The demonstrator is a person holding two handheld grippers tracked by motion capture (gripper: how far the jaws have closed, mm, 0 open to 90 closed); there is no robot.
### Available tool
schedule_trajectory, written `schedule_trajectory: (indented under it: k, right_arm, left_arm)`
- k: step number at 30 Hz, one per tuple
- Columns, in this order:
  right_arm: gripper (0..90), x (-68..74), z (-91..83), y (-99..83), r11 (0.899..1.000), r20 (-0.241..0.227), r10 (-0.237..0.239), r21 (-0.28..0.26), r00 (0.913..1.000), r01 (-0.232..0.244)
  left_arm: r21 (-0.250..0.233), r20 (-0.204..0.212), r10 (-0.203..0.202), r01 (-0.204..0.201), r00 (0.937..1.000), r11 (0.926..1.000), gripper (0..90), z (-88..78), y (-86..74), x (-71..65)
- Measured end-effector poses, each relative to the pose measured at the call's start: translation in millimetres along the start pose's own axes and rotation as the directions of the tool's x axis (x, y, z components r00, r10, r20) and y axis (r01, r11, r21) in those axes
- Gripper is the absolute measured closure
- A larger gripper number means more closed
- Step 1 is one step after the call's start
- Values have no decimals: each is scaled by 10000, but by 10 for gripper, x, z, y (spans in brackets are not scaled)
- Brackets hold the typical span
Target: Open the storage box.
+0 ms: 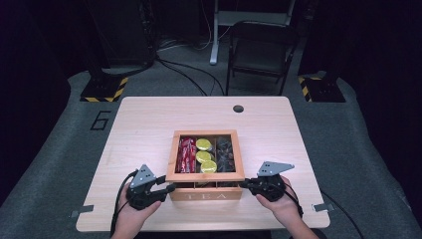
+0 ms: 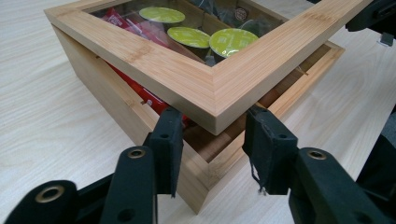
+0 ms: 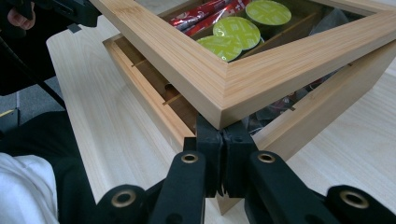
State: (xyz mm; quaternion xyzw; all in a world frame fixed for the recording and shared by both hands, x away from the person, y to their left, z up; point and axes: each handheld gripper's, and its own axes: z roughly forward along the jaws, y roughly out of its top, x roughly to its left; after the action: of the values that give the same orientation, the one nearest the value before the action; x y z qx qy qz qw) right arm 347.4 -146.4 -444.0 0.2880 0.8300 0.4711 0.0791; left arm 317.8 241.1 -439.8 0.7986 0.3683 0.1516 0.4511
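Your left gripper (image 2: pixel 212 151) has its jaws apart, straddling the near left corner of the raised lid (image 2: pixel 212 88) without pinching it. Your right gripper (image 3: pixel 223 161) is closed with nothing between the pads, tucked under the lid's near right corner. The tea box (image 1: pixel 205 191) sits near the table (image 1: pixel 149 114)'s front edge; bare wood spreads wide beyond it.

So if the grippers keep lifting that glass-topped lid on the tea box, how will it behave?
The lid looks stiff: a thick bamboo frame. It probably swings rather than lifting free, since only its near edge is raised. The right gripper, shut beneath one corner, merely props it, so it could slip off.
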Motion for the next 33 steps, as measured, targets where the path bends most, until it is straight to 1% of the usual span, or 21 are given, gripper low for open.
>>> schedule_trajectory:
  k: [1,2,3,5,7,8,9,10,15,17,18,20,21,22,23,26,27,28,29,30,33]
  right_arm:
    - [875,1,0,4,10000,-15,47,-71,10000,-47]
    - [875,1,0,4,10000,-15,47,-71,10000,-47]
    - [875,2,-3,8,9999,-8,75,-75,10000,-75]
    - [871,3,-10,13,9999,-12,83,-89,10000,-83]
    - [859,-3,-19,24,9998,-6,96,-156,10000,-96]
    - [855,-7,-37,45,9998,11,57,-205,10000,-56]
    - [855,-2,-40,56,9997,77,44,-251,10000,-42]
    - [855,-4,-53,70,9996,77,-6,-296,10000,8]
    - [855,-6,-105,142,9990,191,-54,-433,9998,62]
    - [846,-10,-134,184,9989,302,-137,-443,9994,150]
    - [829,-16,-163,218,9984,432,-213,-505,9988,235]
    - [817,-22,-173,233,9982,444,-229,-538,9988,252]
    - [805,-31,-192,259,9979,579,-222,-597,9981,257]
    - [773,-50,-225,299,9973,757,-200,-685,9969,252]
    - [758,-64,-240,323,9969,836,-190,-748,9963,253]
    - [697,-93,-274,396,9953,1132,-179,-921,9934,285]
    - [697,-93,-274,396,9953,1132,-179,-921,9934,285]
    - [660,-106,-279,438,9945,1293,-222,-985,9914,351]
    - [660,-106,-279,438,9945,1293,-222,-985,9914,351]
    - [642,-122,-276,474,9930,1415,-295,-1095,9895,453]
    - [627,-140,-265,519,9908,1443,-318,-1256,9890,501]
  left_arm:
    - [-30,4,-157,157,9999,9999,616,-5,4,4]
    - [-30,4,-157,157,9999,9999,625,-5,4,4]
    - [-46,-43,-261,261,9996,9996,625,-14,11,15]
    - [0,-63,-265,265,9996,9996,623,-25,31,26]
    - [-66,-299,-176,174,9994,9998,622,-29,47,3]
    - [-8,-407,-100,100,9991,9999,614,-46,83,0]
    - [33,-398,-149,150,9991,9999,612,-58,103,-2]
    - [-6,-491,-39,38,9988,10000,610,-66,124,6]
    - [-12,-663,63,-64,9978,10000,592,-117,209,13]
    - [-10,-865,193,-194,9961,9998,590,-134,250,-1]
    - [6,-1080,317,-318,9936,9995,567,-151,293,-7]
    - [-33,-1179,337,-343,9925,9994,553,-164,322,-5]
    - [-75,-1195,327,-339,9923,9994,545,-173,339,-2]
    - [-284,-1233,319,-357,9919,9990,547,-195,387,6]
    - [-387,-1177,314,-362,9926,9986,551,-204,411,9]
    - [-448,-1081,413,-464,9933,9979,567,-214,459,15]
    - [-486,-1085,452,-507,9931,9975,567,-218,482,15]
    - [-553,-1166,493,-561,9920,9969,567,-225,530,24]
    - [-553,-1166,493,-561,9920,9969,567,-225,530,24]
    - [-554,-1152,497,-564,9921,9969,567,-232,556,35]
    - [-697,-1252,455,-545,9911,9961,568,-243,618,50]
